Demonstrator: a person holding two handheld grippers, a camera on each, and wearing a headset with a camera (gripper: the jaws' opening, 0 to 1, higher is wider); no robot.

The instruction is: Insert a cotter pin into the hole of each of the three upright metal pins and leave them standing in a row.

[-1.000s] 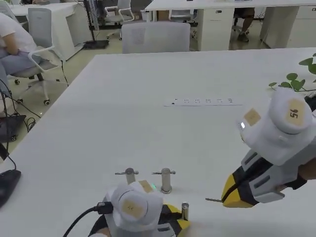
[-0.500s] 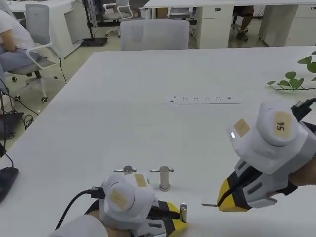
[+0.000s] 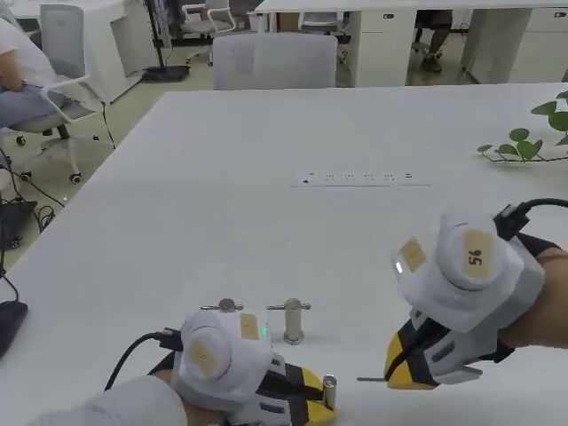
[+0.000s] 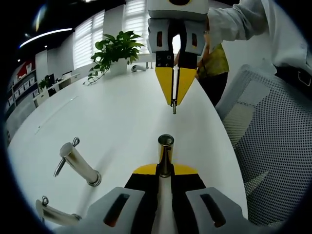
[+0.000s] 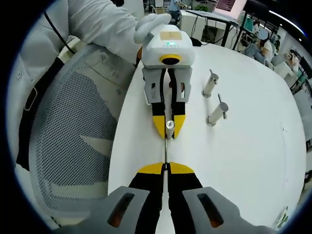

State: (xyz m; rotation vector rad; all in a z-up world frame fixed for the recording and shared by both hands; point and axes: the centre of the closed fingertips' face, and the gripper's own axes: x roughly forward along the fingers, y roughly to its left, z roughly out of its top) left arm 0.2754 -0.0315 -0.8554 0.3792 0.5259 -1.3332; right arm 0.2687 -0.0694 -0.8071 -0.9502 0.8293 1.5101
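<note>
On the white table (image 3: 266, 177), from my left, a first pin (image 3: 228, 307) and second pin (image 3: 294, 323) stand upright, each already pinned through its top. My left gripper (image 3: 319, 404) is clamped on the third pin (image 3: 329, 387). My right gripper (image 3: 397, 377) pinches a cotter pin (image 3: 371, 380) that points at it, just apart.

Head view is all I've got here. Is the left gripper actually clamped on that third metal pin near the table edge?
Observer: Yes. In the left gripper view, the left gripper is shut on the shaft of the third metal pin, and its head stands clear above the jaws.
Operator: And is the cotter pin lined up?
Observer: In the right gripper view, the right gripper pinches the cotter pin. Its tip points straight at the pin held upright ahead and is not yet in.
</note>
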